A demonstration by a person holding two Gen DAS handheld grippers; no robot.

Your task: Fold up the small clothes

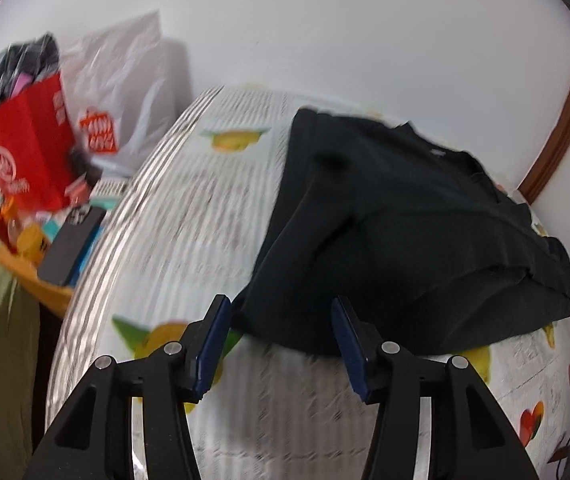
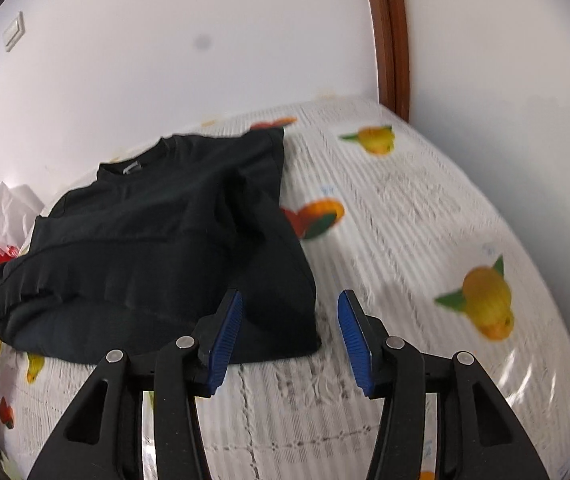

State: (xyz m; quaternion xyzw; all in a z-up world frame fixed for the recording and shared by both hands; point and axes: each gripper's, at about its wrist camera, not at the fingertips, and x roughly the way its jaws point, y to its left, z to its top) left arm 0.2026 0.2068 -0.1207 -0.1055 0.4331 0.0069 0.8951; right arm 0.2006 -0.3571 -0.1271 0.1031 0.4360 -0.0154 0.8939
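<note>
A black T-shirt (image 1: 397,232) lies partly folded on the white fruit-print bed cover (image 1: 189,216). It also shows in the right wrist view (image 2: 157,240), collar toward the wall. My left gripper (image 1: 281,344) is open and empty, just short of the shirt's near left hem corner. My right gripper (image 2: 289,340) is open and empty, just in front of the shirt's near right corner. Both hover a little above the cover.
Left of the bed, a cluttered side table holds a red paper bag (image 1: 25,148), a white plastic bag (image 1: 121,92) and a dark phone (image 1: 71,244). A wooden door frame (image 2: 393,36) stands at the bed's far right corner. White wall behind.
</note>
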